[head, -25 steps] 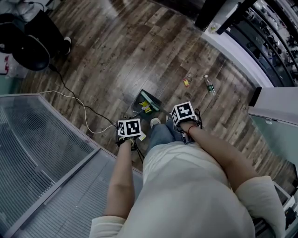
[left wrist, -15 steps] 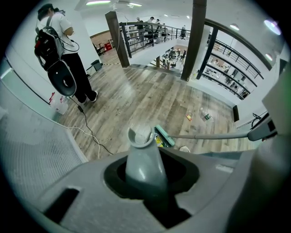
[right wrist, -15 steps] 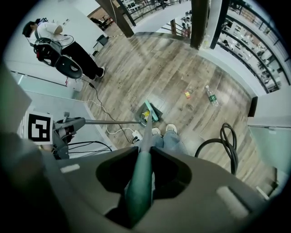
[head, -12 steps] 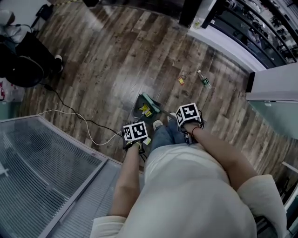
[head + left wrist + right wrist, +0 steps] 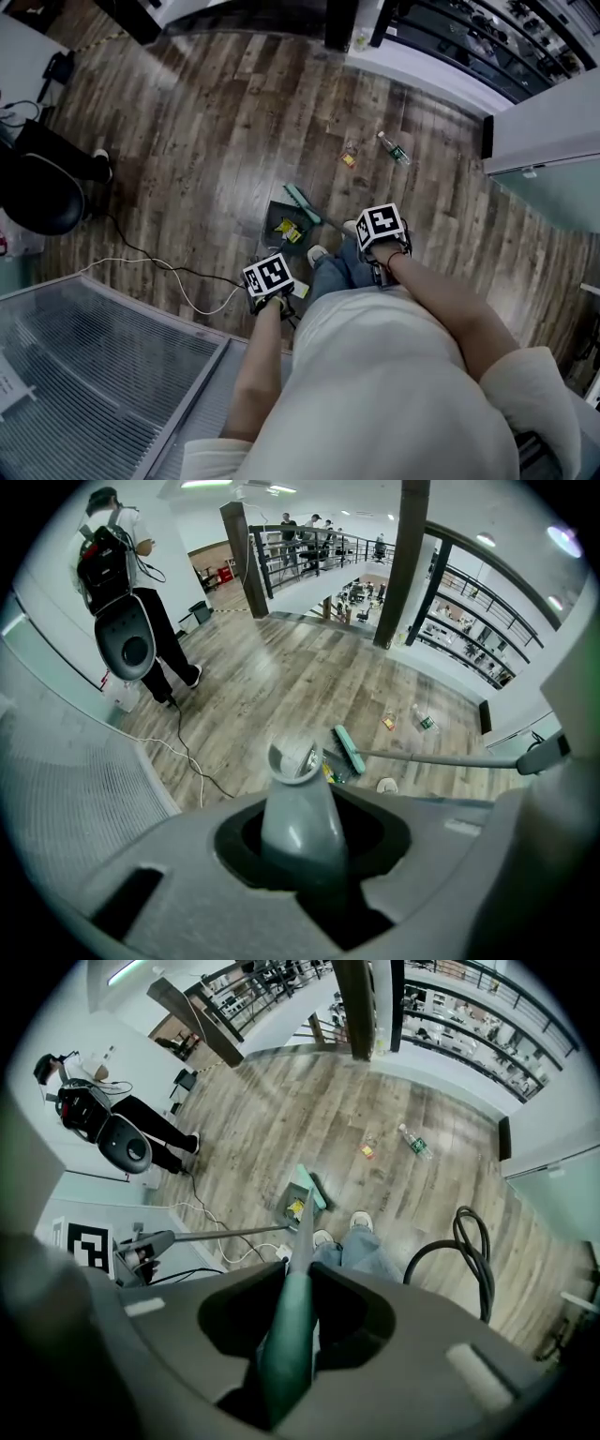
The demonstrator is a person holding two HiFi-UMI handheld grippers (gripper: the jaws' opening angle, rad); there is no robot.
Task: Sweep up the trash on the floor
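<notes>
My left gripper [image 5: 302,829] is shut on the grey handle [image 5: 298,803] of a dark dustpan [image 5: 277,217], which stands on the wood floor ahead of my feet with yellow scraps [image 5: 289,230] in it. My right gripper [image 5: 291,1327] is shut on the teal broom handle [image 5: 292,1321]. The teal broom head [image 5: 300,201] rests at the pan's far right edge. Farther off on the floor lie a small yellow wrapper [image 5: 349,159] and a plastic bottle [image 5: 394,150], the same wrapper [image 5: 367,1150] and bottle [image 5: 413,1143] appearing in the right gripper view.
A white cord and a black cable [image 5: 169,272] trail across the floor at my left, by a glass panel [image 5: 103,375]. A person with a backpack [image 5: 122,592] stands to the far left. A pillar [image 5: 405,564] and a railing stand beyond the trash. A black cable loop [image 5: 469,1241] hangs at my right.
The head view has swung, so the dustpan and trash sit higher and more to the left. The broom head now shows against the pan's far edge. Both grippers keep their hold.
</notes>
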